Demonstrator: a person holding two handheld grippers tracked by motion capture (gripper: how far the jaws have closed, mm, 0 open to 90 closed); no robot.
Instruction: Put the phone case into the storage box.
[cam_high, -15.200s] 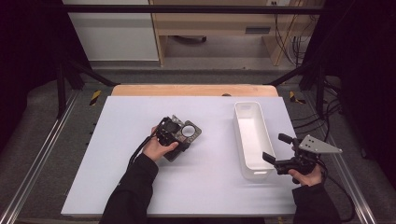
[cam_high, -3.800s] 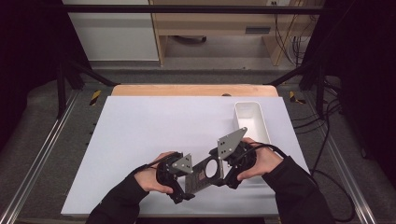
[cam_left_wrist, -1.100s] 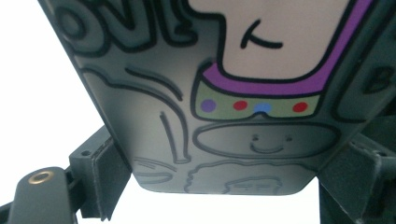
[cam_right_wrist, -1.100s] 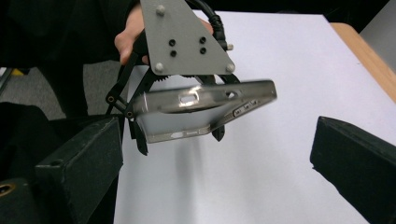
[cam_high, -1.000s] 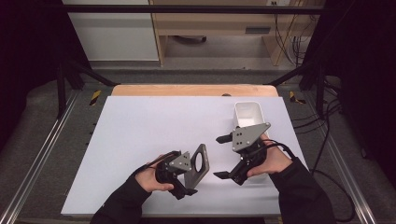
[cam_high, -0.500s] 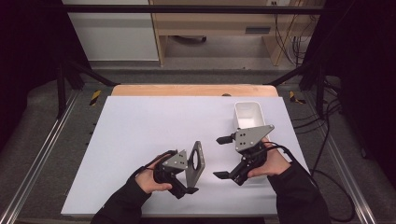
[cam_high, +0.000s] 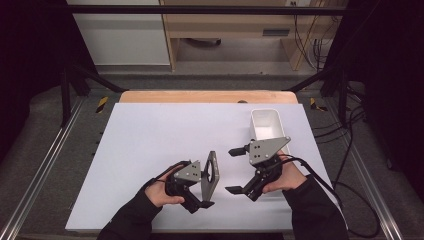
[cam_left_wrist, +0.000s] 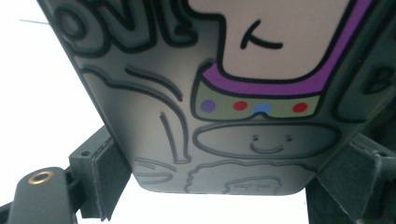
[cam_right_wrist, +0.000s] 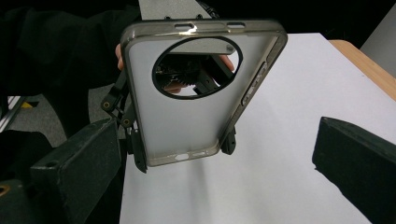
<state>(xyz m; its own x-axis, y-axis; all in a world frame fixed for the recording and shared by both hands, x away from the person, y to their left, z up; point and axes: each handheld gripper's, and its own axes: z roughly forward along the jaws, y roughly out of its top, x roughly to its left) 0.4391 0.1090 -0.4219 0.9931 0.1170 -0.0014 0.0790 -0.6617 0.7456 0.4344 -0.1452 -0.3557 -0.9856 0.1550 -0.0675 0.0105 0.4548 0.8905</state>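
Phone case up on edge, my right hand's let go

My left gripper (cam_high: 199, 192) clamps the phone case (cam_high: 212, 172) upright over the table (cam_high: 150, 130); my right gripper (cam_high: 240, 170) has backed off, jaws wide and empty, so the handover's done.

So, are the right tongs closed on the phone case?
No, the right tongs stand wide open, apart from the phone case, which the left tongs hold upright.

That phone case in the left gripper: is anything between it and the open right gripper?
Nothing visible. The phone case stands upright, clamped in the left gripper; bare white table separates it from the right gripper, whose jaws stand wide apart.
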